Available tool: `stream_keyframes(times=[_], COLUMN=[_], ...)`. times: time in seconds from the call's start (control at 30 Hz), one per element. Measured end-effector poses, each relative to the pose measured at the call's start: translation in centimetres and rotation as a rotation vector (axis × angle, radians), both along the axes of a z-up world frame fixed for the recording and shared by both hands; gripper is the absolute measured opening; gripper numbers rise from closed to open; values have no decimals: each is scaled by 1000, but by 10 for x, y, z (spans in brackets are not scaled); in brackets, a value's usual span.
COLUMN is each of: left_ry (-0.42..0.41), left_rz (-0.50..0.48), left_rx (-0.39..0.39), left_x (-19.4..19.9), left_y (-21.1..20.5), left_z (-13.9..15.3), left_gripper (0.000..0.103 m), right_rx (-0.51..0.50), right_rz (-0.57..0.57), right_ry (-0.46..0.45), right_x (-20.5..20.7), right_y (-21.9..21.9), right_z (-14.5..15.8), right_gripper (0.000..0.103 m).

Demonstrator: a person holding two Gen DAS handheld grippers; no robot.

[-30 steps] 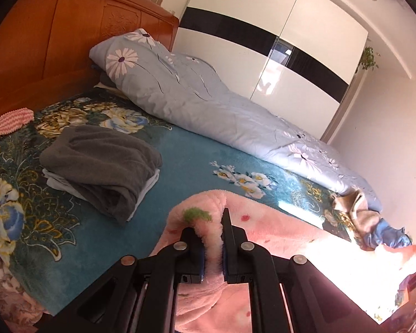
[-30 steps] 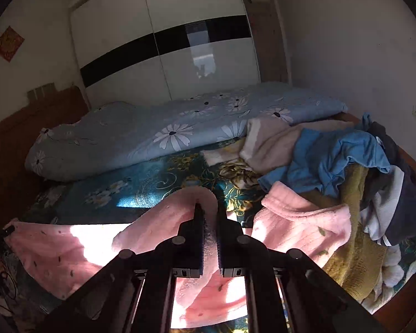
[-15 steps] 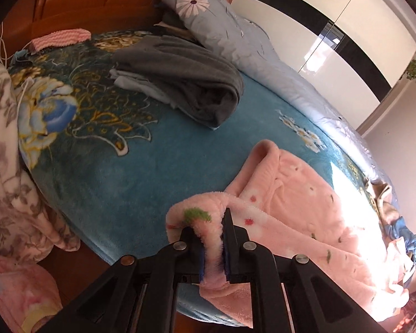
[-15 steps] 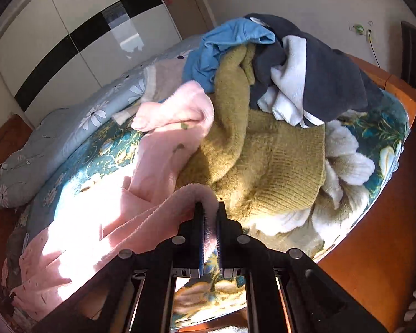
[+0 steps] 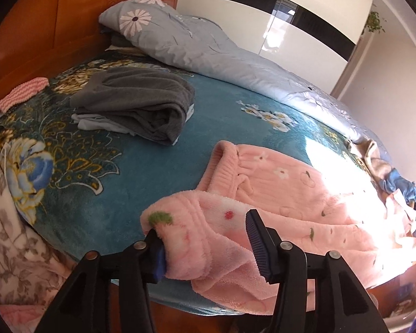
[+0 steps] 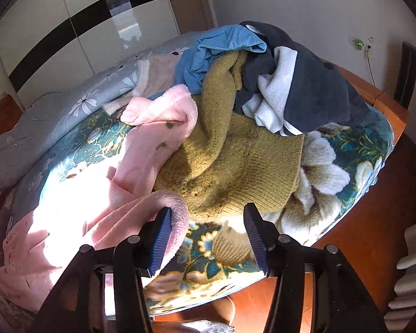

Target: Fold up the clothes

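Note:
A pink fleece garment (image 5: 277, 191) with small flower prints lies spread along the near edge of the bed's teal floral blanket (image 5: 102, 172). My left gripper (image 5: 208, 244) hovers over one folded end of it. Its jaws are opening, and the fleece sits loose between them, resting against the left finger (image 5: 159, 252). In the right wrist view the other end of the pink garment (image 6: 102, 194) lies at the bed edge. My right gripper (image 6: 208, 222) is opening too; the pink hem leans on its left finger (image 6: 162, 238), clear of the right one.
A folded grey stack (image 5: 141, 105) sits toward the wooden headboard (image 5: 41, 27), and a pale blue flowered duvet (image 5: 213, 55) runs along the far side. Right of the pink garment lies a heap: olive sweater (image 6: 235, 161), blue top (image 6: 222, 47), navy-and-white piece (image 6: 313, 88). Wooden floor (image 6: 360, 236) lies below.
Both grippers came down to the bed edge shut on the pink garment. Their jaws have since spread apart and the fleece lies loose on the blanket.

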State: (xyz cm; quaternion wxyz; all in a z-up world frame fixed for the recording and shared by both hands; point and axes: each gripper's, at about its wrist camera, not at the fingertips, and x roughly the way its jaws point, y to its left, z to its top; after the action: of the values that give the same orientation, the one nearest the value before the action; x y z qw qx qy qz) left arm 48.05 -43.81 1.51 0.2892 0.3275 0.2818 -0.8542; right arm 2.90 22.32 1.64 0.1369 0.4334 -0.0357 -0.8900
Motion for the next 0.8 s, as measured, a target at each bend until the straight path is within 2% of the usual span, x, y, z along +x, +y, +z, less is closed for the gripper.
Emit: stream_keyframes(times=[0.1, 0.17, 0.23, 0.37, 0.47, 0.6, 0.63, 0.73, 0.8], left_ry=[13, 40, 73, 100, 90, 101, 103, 35, -15], left_rz=[-56, -88, -106, -91, -47, -3, -10, -62, -108], left_rx=[26, 86, 153, 247, 185, 102, 71, -16, -43], left_x=[2, 5, 10, 26, 34, 40, 36, 9, -15], left_y=[-4, -12, -21, -33, -35, -37, -37, -37, -38], left_z=[-1, -6, -11, -22, -12, 5, 11, 23, 26], left_gripper=[61, 63, 66, 69, 75, 76, 77, 79, 79], right_rx=[7, -19, -37, -65, -39, 13, 59, 168, 209], right_rz=[33, 69, 96, 151, 149, 184, 202, 238, 251], right_ry=[1, -16, -56, -146, -127, -94, -89, -86, -89], right_x=[0, -3, -12, -23, -20, -16, -16, -20, -26], right_y=[4, 3, 0, -4, -1, -2, -5, -8, -5], right_z=[9, 11, 6, -5, 0, 14, 19, 34, 46], right_gripper=[59, 60, 67, 68, 68, 68, 68, 68, 68])
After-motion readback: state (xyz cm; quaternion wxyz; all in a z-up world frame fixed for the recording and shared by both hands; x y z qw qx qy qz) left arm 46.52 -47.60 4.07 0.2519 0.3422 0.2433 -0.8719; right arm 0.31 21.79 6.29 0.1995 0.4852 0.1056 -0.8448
